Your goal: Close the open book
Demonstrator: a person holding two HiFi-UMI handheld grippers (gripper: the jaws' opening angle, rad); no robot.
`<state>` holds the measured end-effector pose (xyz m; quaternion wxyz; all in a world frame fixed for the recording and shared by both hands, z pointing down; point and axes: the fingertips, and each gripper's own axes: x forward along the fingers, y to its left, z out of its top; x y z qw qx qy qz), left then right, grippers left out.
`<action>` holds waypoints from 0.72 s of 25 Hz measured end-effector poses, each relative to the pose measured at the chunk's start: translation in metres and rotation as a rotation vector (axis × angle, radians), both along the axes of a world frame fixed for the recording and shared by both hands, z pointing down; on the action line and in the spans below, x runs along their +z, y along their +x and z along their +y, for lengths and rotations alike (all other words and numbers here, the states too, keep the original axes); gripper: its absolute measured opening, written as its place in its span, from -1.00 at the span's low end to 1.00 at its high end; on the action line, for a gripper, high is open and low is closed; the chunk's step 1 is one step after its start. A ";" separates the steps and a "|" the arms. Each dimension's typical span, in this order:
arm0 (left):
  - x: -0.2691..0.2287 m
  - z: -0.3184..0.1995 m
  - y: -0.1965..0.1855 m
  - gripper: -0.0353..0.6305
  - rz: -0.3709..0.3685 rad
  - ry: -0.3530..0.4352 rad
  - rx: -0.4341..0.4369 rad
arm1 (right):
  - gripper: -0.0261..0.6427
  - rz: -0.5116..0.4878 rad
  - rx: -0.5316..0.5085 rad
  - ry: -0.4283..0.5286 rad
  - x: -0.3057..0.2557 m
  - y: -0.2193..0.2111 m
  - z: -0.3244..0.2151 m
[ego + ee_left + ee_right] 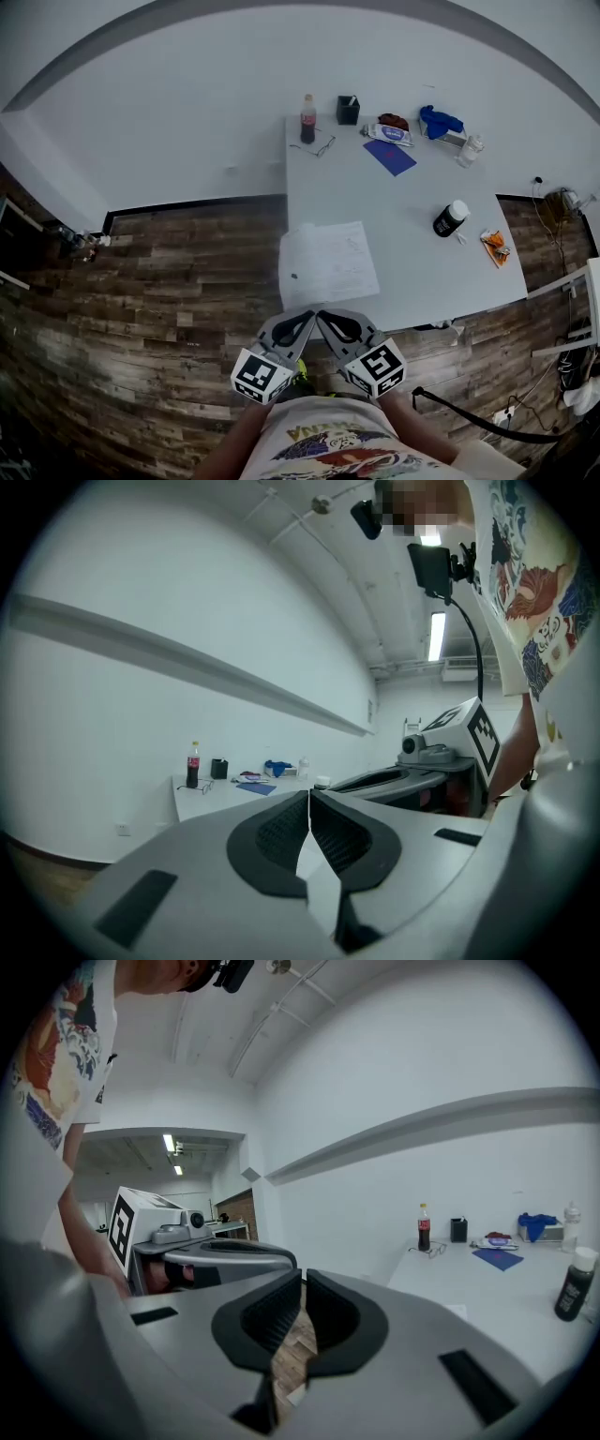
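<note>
The open book (328, 263) lies flat with white pages up at the near left corner of the white table (427, 281). Both grippers are held close to the person's body, just short of the table's near edge. My left gripper (303, 321) and right gripper (325, 319) point at each other's tips and nearly touch. In the left gripper view the left gripper (308, 806) has its black pads pressed together with nothing between them. The right gripper (301, 1290) in its own view is also shut and empty. Neither touches the book.
At the far end of the table stand a cola bottle (307, 118), a black cup (348, 110), glasses (320, 145), a blue notebook (390, 157) and a blue cloth (439, 121). A black bottle with a white cap (450, 217) and an orange packet (494, 247) are at the right. Wooden floor lies left.
</note>
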<state>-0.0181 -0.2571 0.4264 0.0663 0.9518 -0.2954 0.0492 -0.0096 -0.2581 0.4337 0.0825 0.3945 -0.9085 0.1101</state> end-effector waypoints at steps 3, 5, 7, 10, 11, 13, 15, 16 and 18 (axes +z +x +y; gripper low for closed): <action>0.006 -0.011 -0.015 -0.85 -0.010 0.007 0.025 | -0.85 0.004 0.002 -0.010 0.007 -0.015 -0.010; 0.011 -0.017 -0.023 -0.85 -0.015 0.018 0.037 | -0.85 0.014 0.002 -0.009 0.013 -0.024 -0.016; 0.015 -0.024 -0.029 -0.85 -0.015 0.030 0.049 | -0.85 0.025 0.001 -0.011 0.019 -0.030 -0.023; 0.023 -0.033 -0.035 -0.85 -0.005 0.031 0.057 | -0.85 0.041 -0.011 -0.027 0.031 -0.037 -0.034; 0.026 -0.035 -0.036 -0.85 -0.006 0.029 0.053 | -0.85 0.045 -0.016 -0.031 0.034 -0.038 -0.037; 0.033 -0.040 -0.039 -0.85 -0.010 0.036 0.041 | -0.85 0.051 -0.024 -0.034 0.041 -0.040 -0.042; 0.044 -0.047 -0.039 -0.85 -0.027 0.041 0.032 | -0.85 0.061 -0.034 -0.040 0.052 -0.041 -0.049; 0.051 -0.049 -0.040 -0.85 -0.037 0.037 0.029 | -0.85 0.066 -0.041 -0.047 0.059 -0.042 -0.052; 0.065 -0.053 -0.039 -0.85 -0.048 0.019 0.021 | -0.85 0.074 -0.056 -0.069 0.074 -0.042 -0.056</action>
